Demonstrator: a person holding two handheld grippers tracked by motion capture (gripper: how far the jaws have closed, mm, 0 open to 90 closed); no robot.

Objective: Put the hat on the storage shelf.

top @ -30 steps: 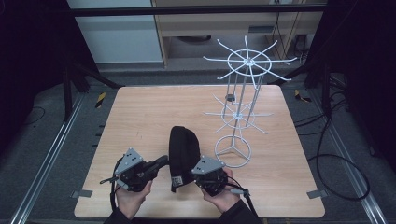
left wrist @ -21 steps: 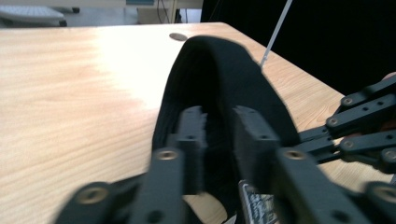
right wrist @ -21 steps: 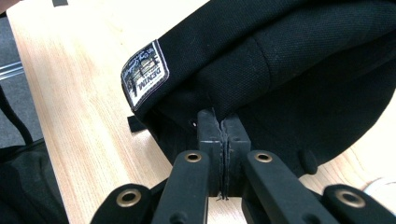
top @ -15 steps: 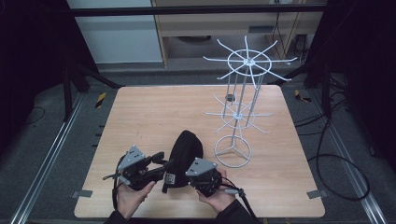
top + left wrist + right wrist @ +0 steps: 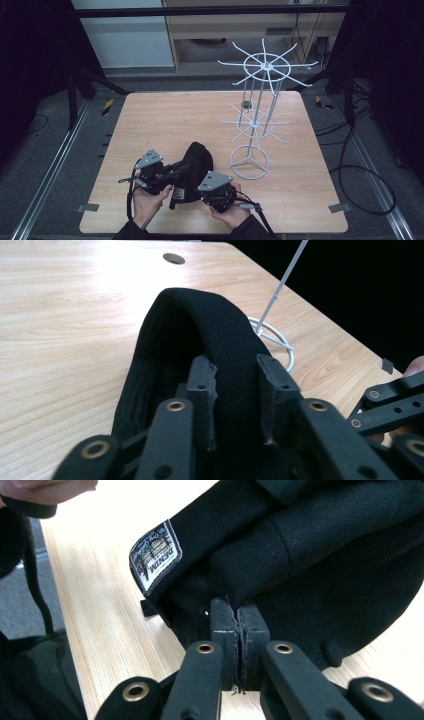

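Note:
A black cap (image 5: 196,159) lies near the table's front edge, held between both hands. My left gripper (image 5: 181,168) comes at it from the left. In the left gripper view the cap's curved black band (image 5: 220,335) runs between the jaws of my left gripper (image 5: 235,380); they have just been closing and their pads press its two sides. My right gripper (image 5: 196,194) meets the cap from the near right. In the right gripper view my right gripper (image 5: 238,614) is shut on a thin fold of the cap's fabric (image 5: 310,545), beside a white woven label (image 5: 155,555).
A white wire display rack (image 5: 266,65) stands on the wooden table (image 5: 165,115) to the cap's right, its ring base (image 5: 249,162) close to the cap's crown. That ring (image 5: 280,342) lies just past the cap in the left gripper view. A round hole (image 5: 174,258) is in the tabletop.
The left gripper drew back to the left off the cap with its jaws apart, then came in again and closed on the band. The cap tilted slightly right. The right gripper kept its grip.

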